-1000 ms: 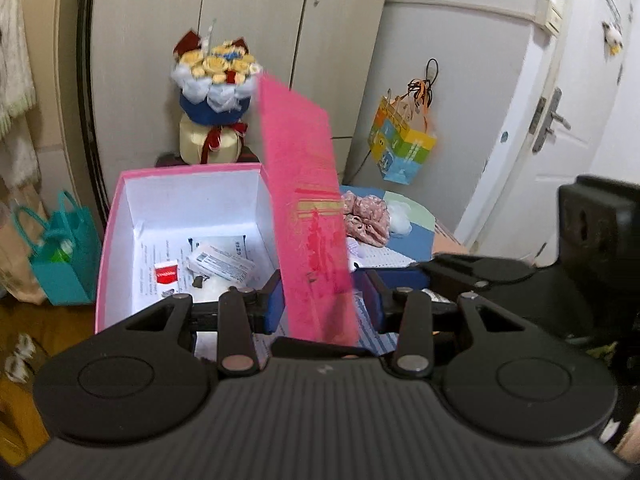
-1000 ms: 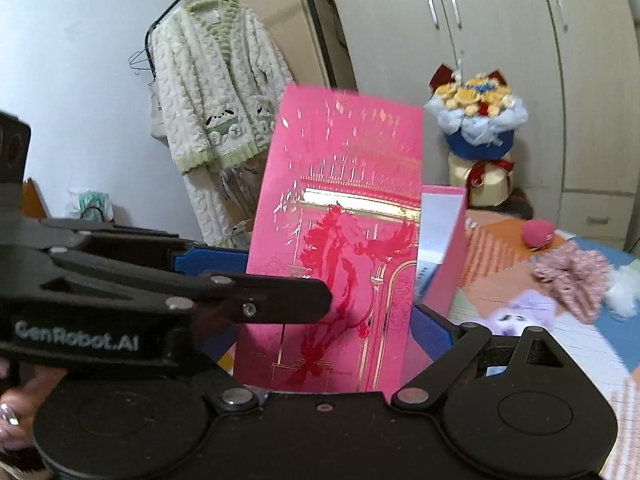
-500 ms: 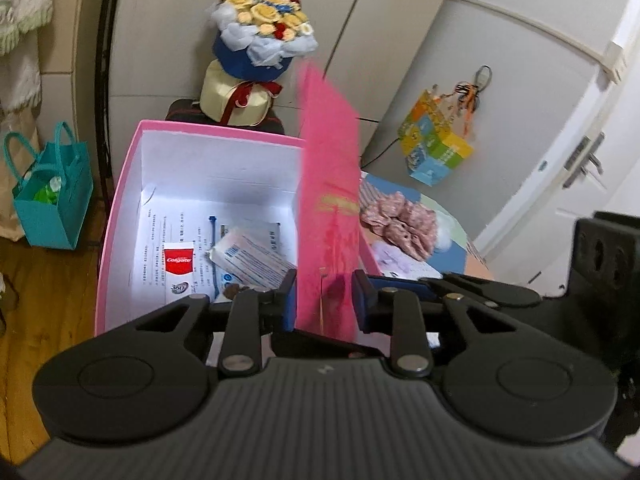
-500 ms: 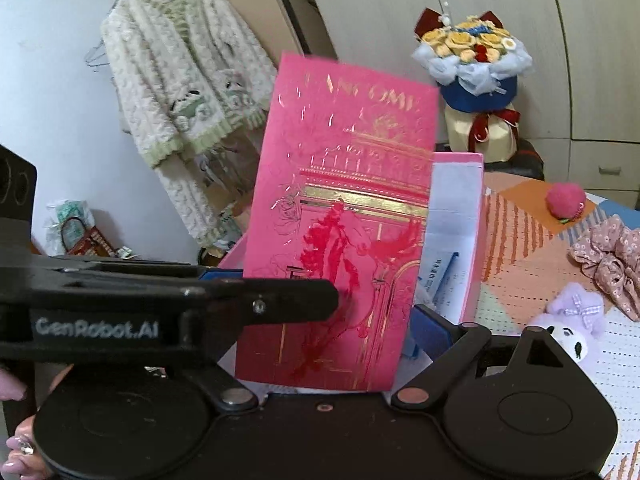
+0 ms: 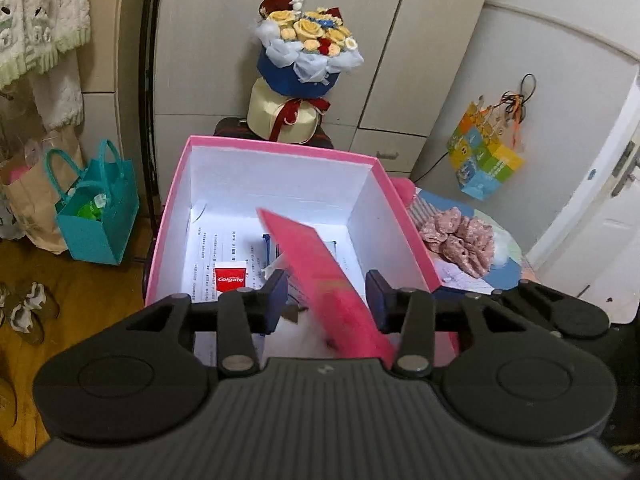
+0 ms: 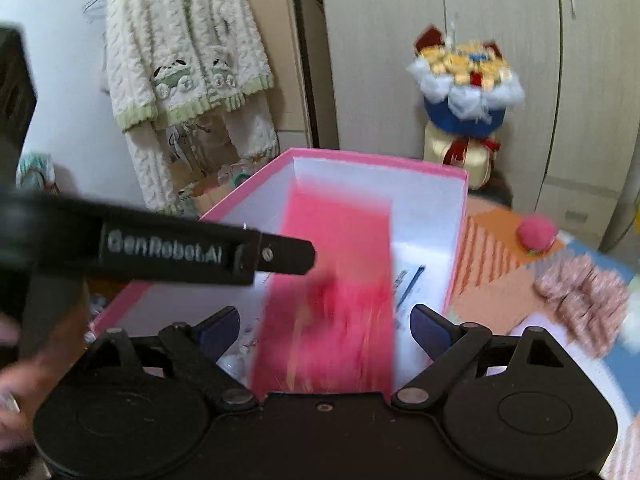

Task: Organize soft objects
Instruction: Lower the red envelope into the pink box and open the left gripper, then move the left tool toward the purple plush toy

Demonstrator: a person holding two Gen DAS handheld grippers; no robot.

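An open pink box (image 5: 280, 148) with white walls holds papers and a small red toothpaste carton (image 5: 231, 278). Its pink lid (image 5: 316, 264) leans tilted over the box's inside, motion-blurred in the right wrist view (image 6: 332, 280). The lid passes between the pads of my left gripper (image 5: 326, 300), whose jaws are opening and no longer pinch it. My right gripper (image 6: 326, 326) stands wide open around the lid's near edge, its pads clear of it. To the right of the box lie a pink floral scrunchie (image 6: 580, 292) and a pink pom-pom (image 6: 536, 232) on the patchwork cover.
A flower bouquet (image 5: 308, 40) stands behind the box, in front of the wardrobe doors. A teal bag (image 5: 96, 208) sits on the floor at the left. A white knitted cardigan (image 6: 188, 60) hangs at the back left. A person's hand (image 6: 8, 360) shows at the left edge.
The lid stood upright, pinched in my left gripper. That gripper's jaws have spread and the lid has tipped down over the box. Both views have dipped towards the box.
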